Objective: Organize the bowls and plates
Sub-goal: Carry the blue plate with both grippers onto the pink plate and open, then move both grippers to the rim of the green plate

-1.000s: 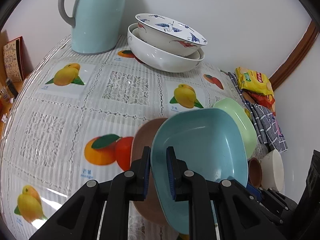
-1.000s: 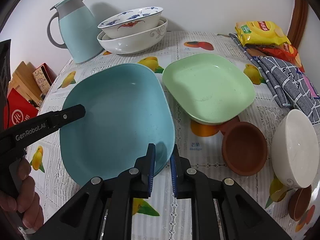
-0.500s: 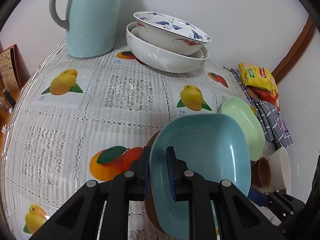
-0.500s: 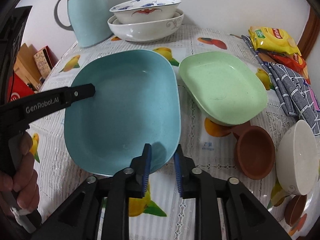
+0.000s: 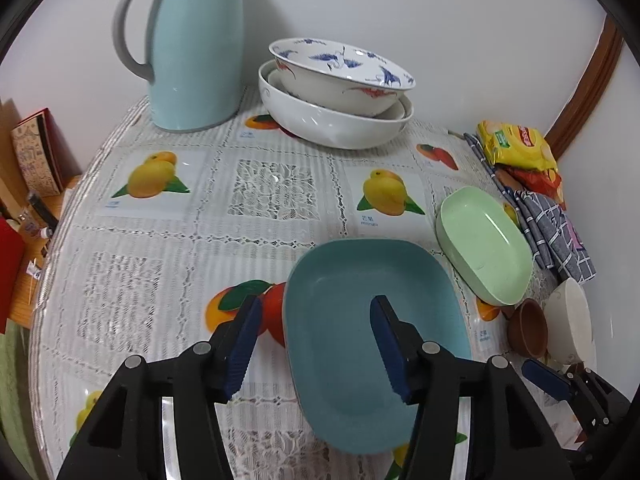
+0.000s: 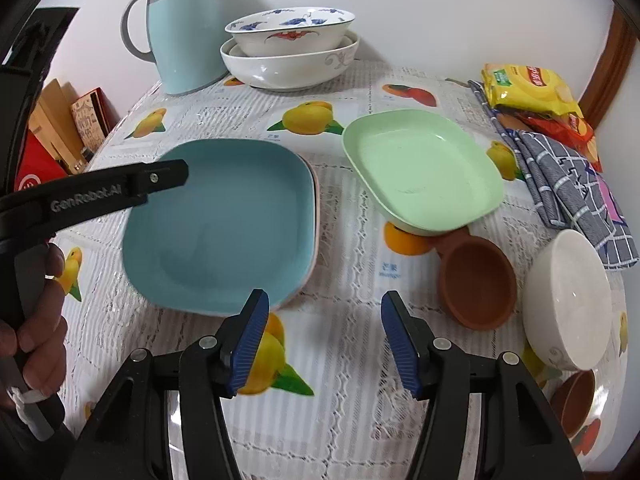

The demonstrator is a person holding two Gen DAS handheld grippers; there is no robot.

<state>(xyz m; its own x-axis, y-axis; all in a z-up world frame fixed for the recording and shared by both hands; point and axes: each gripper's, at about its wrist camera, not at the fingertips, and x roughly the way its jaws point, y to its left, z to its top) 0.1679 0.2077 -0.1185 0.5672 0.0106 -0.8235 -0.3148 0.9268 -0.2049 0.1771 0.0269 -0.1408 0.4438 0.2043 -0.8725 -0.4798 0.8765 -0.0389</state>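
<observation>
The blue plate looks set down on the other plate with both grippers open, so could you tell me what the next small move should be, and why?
Probably lift both grippers clear, then send the right gripper toward the green plate. The blue plate lies flat on a pinkish plate, and both sets of jaws have just been opening; the left gripper straddles its rim without pressing. The green plate rests tilted on a brown bowl.

**Colours on the surface**

The near plate point(image 6: 224, 236) is teal-blue; the plate to its right point(image 6: 424, 176) is pale green. The far stacked bowls point(image 6: 288, 48) are white, the top 1 painted with blue and red motifs. The jug point(image 6: 184, 40) is light blue with grey handle. A small bowl point(image 6: 476, 280) is terracotta brown, its right neighbour point(image 6: 568, 300) cream. The surface point(image 6: 352, 272) wears white lace with printed yellow and orange fruit.
</observation>
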